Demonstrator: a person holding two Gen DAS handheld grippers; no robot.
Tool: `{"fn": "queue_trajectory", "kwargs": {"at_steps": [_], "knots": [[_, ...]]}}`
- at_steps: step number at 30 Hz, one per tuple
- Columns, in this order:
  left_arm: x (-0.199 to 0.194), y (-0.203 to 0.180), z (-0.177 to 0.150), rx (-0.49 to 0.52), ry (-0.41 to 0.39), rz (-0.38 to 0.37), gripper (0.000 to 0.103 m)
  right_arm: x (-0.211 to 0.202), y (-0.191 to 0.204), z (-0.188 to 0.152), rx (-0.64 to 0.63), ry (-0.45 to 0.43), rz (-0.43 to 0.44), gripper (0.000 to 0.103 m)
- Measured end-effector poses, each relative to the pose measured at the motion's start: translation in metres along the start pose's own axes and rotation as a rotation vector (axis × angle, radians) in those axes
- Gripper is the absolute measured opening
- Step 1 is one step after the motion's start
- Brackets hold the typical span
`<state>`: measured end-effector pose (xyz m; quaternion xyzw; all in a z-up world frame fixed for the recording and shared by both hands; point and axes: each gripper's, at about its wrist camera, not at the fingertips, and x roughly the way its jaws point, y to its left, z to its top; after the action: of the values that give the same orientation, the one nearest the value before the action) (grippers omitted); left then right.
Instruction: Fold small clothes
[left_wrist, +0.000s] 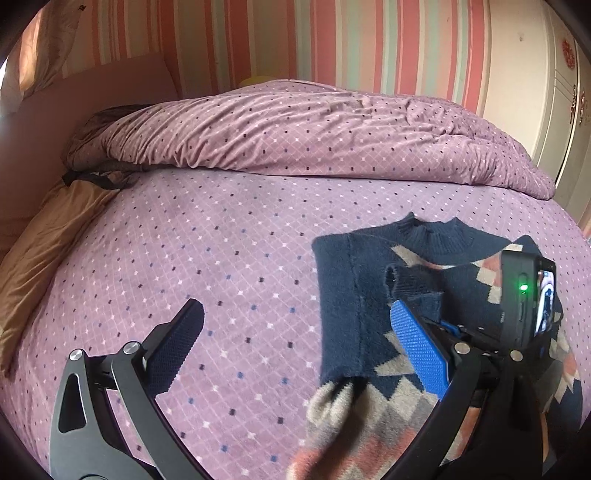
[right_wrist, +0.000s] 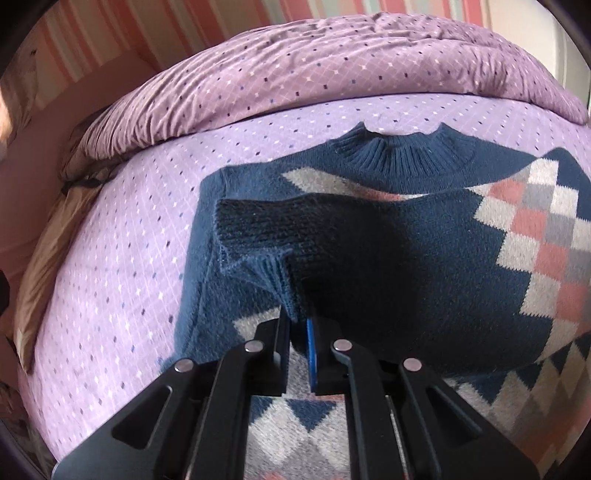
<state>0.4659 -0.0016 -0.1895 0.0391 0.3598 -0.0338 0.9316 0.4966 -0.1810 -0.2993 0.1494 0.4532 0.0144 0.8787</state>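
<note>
A small navy sweater with a pink, grey and white diamond pattern lies on the purple bed sheet, collar pointing away. It also shows in the left wrist view. My right gripper is shut on the ribbed cuff of the sleeve, which is drawn across the sweater's chest. My left gripper is open and empty, just above the sheet at the sweater's left edge, with one finger over the sheet and the blue-padded finger over the sweater. The right gripper's body shows beyond it.
A rumpled purple duvet is piled across the far side of the bed. A tan pillow lies at the left edge. A striped wall and a white wardrobe stand behind. The sheet spreads left of the sweater.
</note>
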Motion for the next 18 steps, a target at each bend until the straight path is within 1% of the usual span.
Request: {"fn": "queue_trajectory", "kwargs": {"at_steps": [4, 6, 7, 8, 9, 10, 11, 13, 15, 17, 18], "knots": [[0.001, 0.011, 0.000, -0.005, 0.002, 0.010, 0.100, 0.005, 0.006, 0.000, 0.002, -0.004, -0.010, 0.008], [0.002, 0.016, -0.002, -0.002, 0.007, 0.024, 0.100, 0.011, 0.007, -0.001, 0.001, 0.015, 0.003, 0.014], [0.003, 0.018, -0.003, -0.003, 0.008, 0.029, 0.100, 0.018, 0.007, -0.002, 0.008, 0.037, 0.024, 0.021], [0.003, 0.021, -0.003, -0.005, 0.011, 0.033, 0.100, 0.018, 0.006, -0.003, 0.014, 0.034, 0.043, 0.032], [0.004, 0.024, -0.004, -0.009, 0.016, 0.033, 0.100, 0.017, 0.007, -0.004, 0.009, 0.026, 0.070, 0.037], [0.003, 0.027, -0.005, -0.012, 0.017, 0.034, 0.100, 0.014, 0.009, -0.005, -0.005, 0.018, 0.081, 0.046], [0.003, 0.029, -0.005, -0.015, 0.018, 0.036, 0.100, 0.009, 0.012, -0.007, -0.022, 0.005, 0.090, 0.052], [0.001, 0.034, -0.005, -0.015, 0.014, 0.045, 0.100, -0.015, 0.013, -0.009, -0.058, -0.055, 0.127, 0.060], [0.000, 0.039, -0.005, -0.013, 0.012, 0.058, 0.100, -0.043, 0.006, -0.011, -0.117, -0.111, 0.119, 0.060], [-0.002, 0.045, -0.005, -0.023, 0.010, 0.064, 0.100, -0.063, -0.008, -0.012, -0.155, -0.140, 0.087, 0.060], [-0.002, 0.048, -0.006, -0.037, 0.011, 0.058, 0.100, -0.072, -0.019, -0.011, -0.173, -0.156, 0.056, 0.060]]}}
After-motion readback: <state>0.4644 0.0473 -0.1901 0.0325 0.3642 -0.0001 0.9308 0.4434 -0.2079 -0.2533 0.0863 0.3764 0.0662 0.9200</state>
